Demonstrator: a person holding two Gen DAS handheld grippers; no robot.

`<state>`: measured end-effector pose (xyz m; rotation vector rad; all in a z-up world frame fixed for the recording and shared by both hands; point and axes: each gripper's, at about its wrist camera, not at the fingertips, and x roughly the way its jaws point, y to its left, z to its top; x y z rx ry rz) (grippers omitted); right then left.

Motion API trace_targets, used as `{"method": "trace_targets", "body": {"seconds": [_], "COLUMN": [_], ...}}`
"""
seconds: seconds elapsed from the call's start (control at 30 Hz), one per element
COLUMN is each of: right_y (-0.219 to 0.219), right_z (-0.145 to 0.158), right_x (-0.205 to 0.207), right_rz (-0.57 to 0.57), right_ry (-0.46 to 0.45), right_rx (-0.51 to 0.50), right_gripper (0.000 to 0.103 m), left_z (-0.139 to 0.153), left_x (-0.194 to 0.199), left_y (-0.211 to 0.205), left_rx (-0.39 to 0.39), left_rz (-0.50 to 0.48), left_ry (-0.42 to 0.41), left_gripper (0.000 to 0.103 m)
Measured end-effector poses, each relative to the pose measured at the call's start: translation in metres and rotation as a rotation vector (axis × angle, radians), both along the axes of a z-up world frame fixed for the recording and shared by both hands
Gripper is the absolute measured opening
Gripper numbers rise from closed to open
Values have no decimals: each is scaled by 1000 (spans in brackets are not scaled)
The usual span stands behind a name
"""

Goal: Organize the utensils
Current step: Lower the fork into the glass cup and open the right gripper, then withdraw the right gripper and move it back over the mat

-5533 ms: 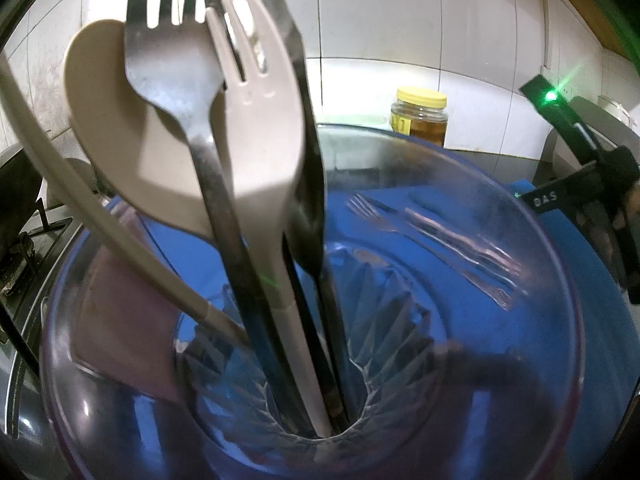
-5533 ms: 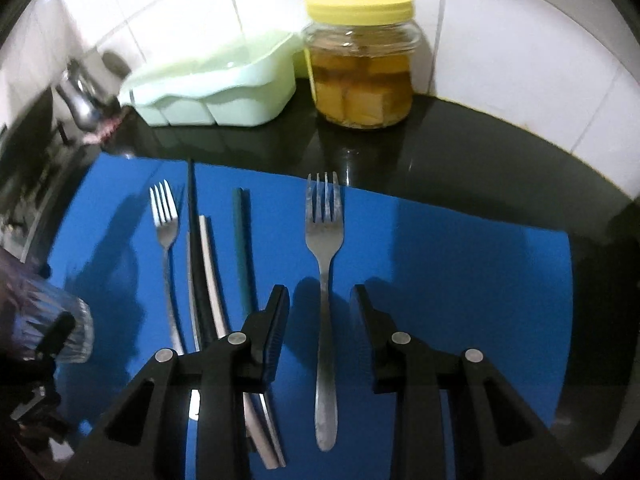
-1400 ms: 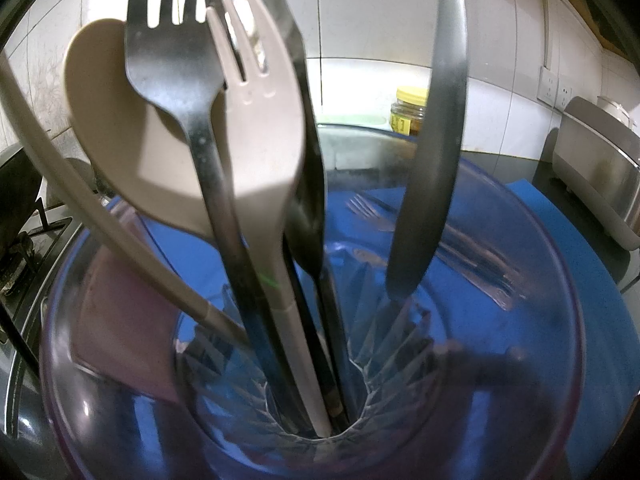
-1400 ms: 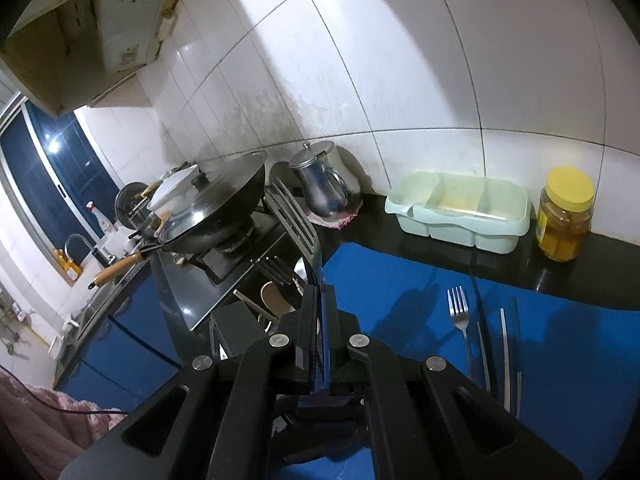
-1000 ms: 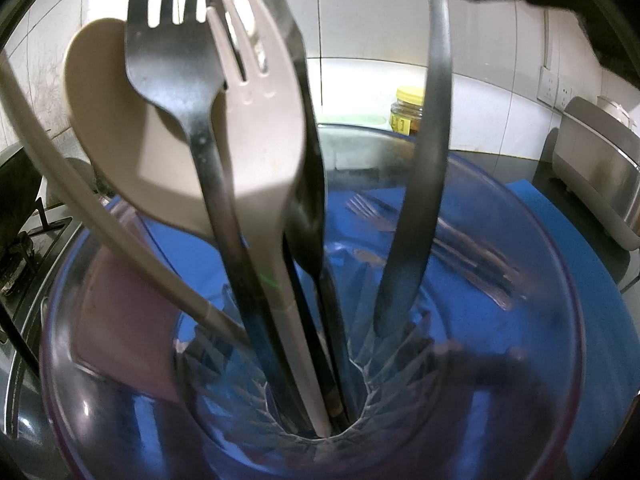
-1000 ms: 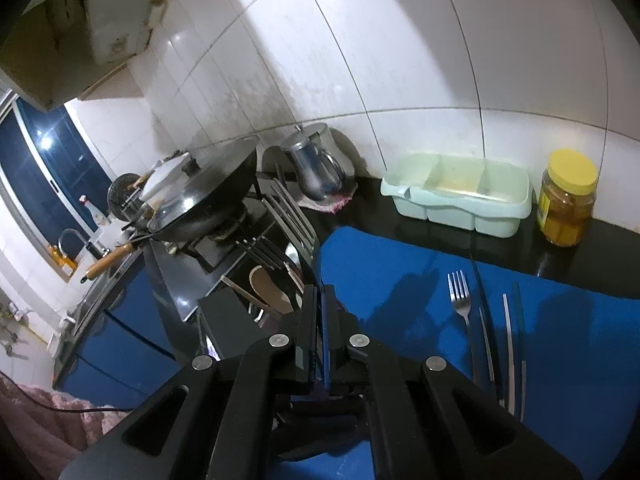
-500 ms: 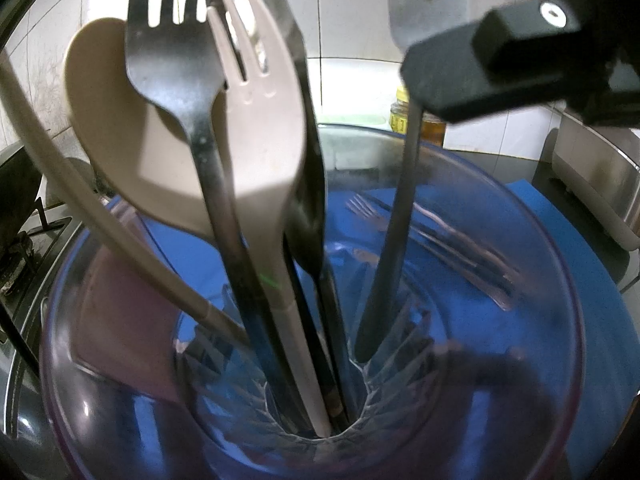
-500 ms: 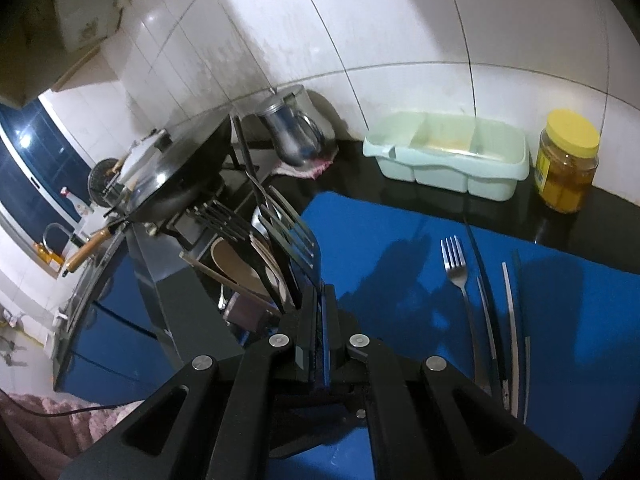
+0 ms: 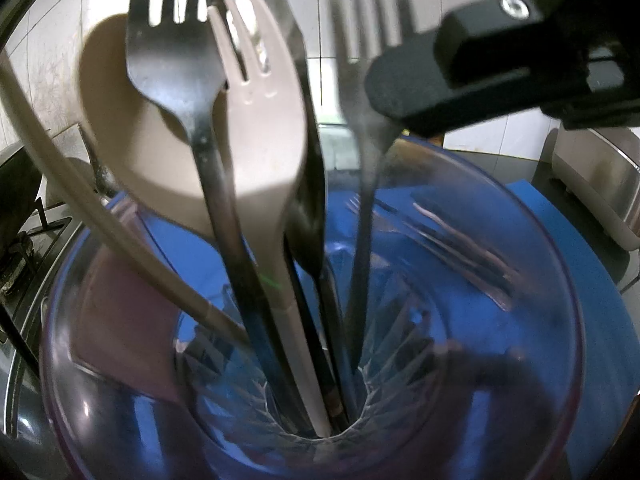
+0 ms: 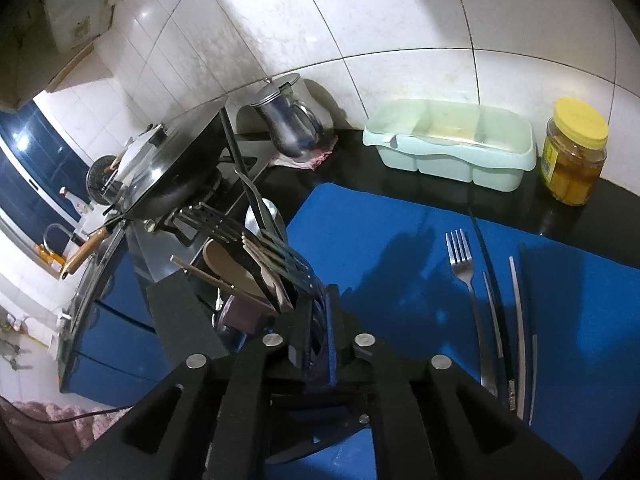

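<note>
A clear ribbed glass (image 9: 552,280) fills the left wrist view, and my left gripper (image 9: 304,344) is shut on it, its mauve pad (image 9: 120,320) pressed to the wall. Inside stand a steel fork (image 9: 176,52), a beige plastic fork (image 9: 260,92), a beige spoon and a chopstick. A second steel fork (image 9: 366,168) stands handle-down in the glass, blurred. My right gripper (image 10: 318,320) hovers over the glass with its jaws opening; that fork (image 10: 290,268) is still between the fingers (image 9: 460,92), a thin gap showing. Another fork (image 10: 464,272) and several chopsticks (image 10: 518,320) lie on the blue mat (image 10: 380,240).
A mint compartment box (image 10: 448,140) and a yellow-lidded jar (image 10: 572,156) stand at the tiled wall. Left of the mat are a steel jug (image 10: 292,124) and a wok (image 10: 172,172) on the stove. A steel appliance (image 9: 600,184) stands right of the mat.
The right gripper came down over the glass and lowered the fork handle-first to the bottom. Its fingers have parted a little and the fork leans left. The left gripper and glass kept still.
</note>
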<state>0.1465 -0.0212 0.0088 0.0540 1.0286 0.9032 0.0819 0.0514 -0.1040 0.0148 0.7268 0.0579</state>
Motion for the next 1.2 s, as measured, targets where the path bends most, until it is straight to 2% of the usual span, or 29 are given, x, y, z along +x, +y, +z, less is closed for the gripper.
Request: {"method": "trace_targets", "body": {"seconds": [0.13,0.5,1.2], "right_y": [-3,-17,-53], "right_z": [5,17,20], "right_x": [-1,-4,-5], "right_rz": [-14,-22,-113], "right_ry": [-23,-40,-103], "right_rx": [19,95,94], "right_gripper": [27,41,44], "left_z": [0,0,1], "left_x": [0,0,-1], "left_y": [0,0,0], "left_rx": [0,0,0], "left_rz": [0,0,0], "left_ry": [0,0,0], "left_gripper": [79,79,79]}}
